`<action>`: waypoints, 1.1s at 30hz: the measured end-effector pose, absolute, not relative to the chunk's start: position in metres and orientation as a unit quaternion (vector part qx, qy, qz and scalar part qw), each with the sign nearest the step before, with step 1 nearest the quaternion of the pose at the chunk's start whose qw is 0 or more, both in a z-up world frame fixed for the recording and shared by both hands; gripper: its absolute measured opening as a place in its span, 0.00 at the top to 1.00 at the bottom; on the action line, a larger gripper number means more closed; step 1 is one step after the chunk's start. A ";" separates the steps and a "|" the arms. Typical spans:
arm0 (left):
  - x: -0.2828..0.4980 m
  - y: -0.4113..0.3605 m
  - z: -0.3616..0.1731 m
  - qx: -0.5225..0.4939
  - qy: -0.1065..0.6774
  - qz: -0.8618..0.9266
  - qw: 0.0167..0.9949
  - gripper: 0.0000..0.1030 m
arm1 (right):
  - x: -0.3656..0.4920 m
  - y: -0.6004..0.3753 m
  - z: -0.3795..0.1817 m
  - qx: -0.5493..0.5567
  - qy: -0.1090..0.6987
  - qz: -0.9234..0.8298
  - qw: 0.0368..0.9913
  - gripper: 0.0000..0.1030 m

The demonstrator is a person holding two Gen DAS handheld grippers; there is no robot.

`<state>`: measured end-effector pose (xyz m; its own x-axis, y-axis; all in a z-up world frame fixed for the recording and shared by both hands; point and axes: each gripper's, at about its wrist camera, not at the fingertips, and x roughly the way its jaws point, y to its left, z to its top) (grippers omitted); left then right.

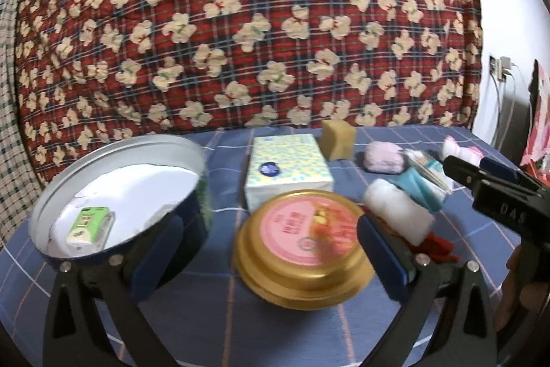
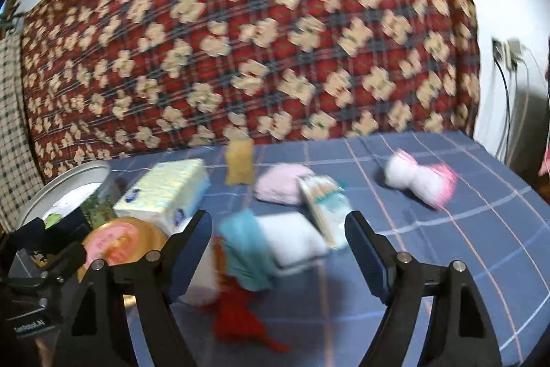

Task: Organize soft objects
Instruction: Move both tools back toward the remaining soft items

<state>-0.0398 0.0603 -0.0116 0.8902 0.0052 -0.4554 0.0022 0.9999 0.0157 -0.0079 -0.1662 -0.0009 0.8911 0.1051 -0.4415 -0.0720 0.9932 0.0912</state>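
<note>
We hold both grippers low over a bed covered in blue checked cloth (image 2: 447,229), with a red patterned quilt (image 1: 240,23) heaped behind it. Our left gripper (image 1: 268,243) stands with its jaws spread wide and nothing pinched between them; the gold tin lid with a pink label (image 1: 302,246) lies on the cloth in the gap, clear of both pads. Just left of it sits the round metal tin (image 1: 117,195), tilted toward us, with a small green tissue pack (image 1: 91,226) inside. Behind the lid lies a pale tissue packet (image 1: 287,165), and a yellow sponge block (image 1: 338,140) beyond that. Our right gripper (image 2: 278,250) is likewise parted and empty, hovering over the blurred pile of soft things: a white pad (image 2: 295,239), a teal cloth (image 2: 244,250), a red cloth (image 2: 240,322) and a pink pouch (image 2: 282,183). A white and pink plush (image 2: 419,177) lies well apart to the right.
</note>
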 end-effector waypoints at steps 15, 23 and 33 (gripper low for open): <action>-0.039 0.037 -0.012 0.015 0.243 -0.027 0.970 0.00 | -0.002 -0.153 -0.029 -0.023 0.356 0.140 0.924 0.48; -0.038 0.039 -0.012 0.012 0.246 -0.024 0.969 0.00 | 0.002 -0.155 -0.010 0.029 0.311 0.171 0.935 0.48; -0.044 0.044 -0.009 -0.001 0.226 -0.013 0.974 0.01 | 0.036 -0.098 -0.027 -0.046 0.341 0.213 0.914 0.70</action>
<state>-0.0436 0.0439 -0.0088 0.8972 -0.0257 -0.4408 0.0248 0.9997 -0.0078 0.0363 -0.0982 -0.0275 0.6766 0.3580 -0.6434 -0.4213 0.9049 0.0605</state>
